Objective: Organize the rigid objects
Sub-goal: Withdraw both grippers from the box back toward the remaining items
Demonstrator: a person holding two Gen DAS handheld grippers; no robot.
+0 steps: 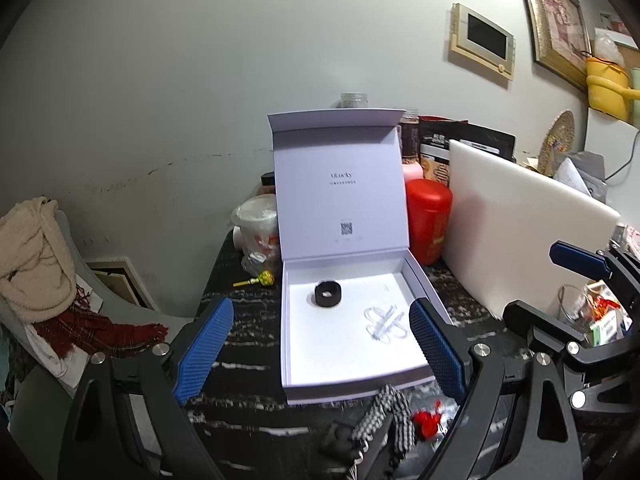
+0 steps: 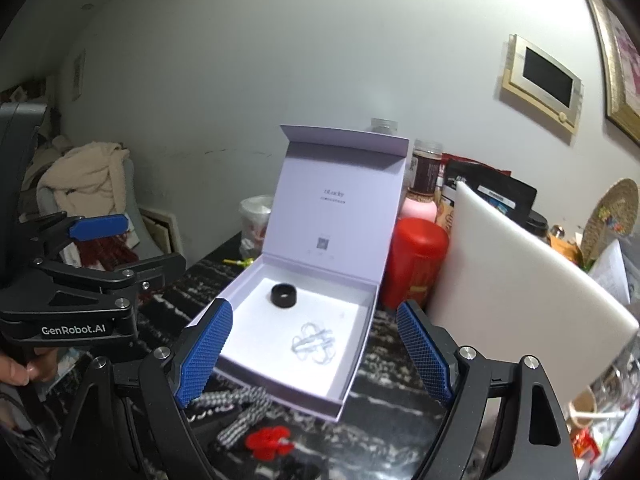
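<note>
A white gift box [image 1: 352,390] [image 2: 280,394] lies open on the dark marbled table, its lid standing upright. Inside rest a black ring [image 1: 328,293] [image 2: 285,295] and a clear plastic clip [image 1: 384,322] [image 2: 314,344]. In front of the box lie a black-and-white checked scrunchie [image 1: 388,412] [image 2: 244,412] and a small red clip [image 1: 428,420] [image 2: 268,442]. My left gripper [image 1: 322,350] [image 2: 128,246] hovers open over the box's near side, holding nothing. My right gripper [image 2: 316,354] [image 1: 560,292] is beside it on the right, also open with nothing between its fingers.
A red canister [image 1: 428,220] and a leaning white board [image 1: 520,232] stand right of the box. A bagged plastic cup [image 1: 258,232] and a yellow lollipop [image 1: 256,280] sit to its left. Jars and packets line the wall. A chair with clothes [image 1: 36,260] stands at the left.
</note>
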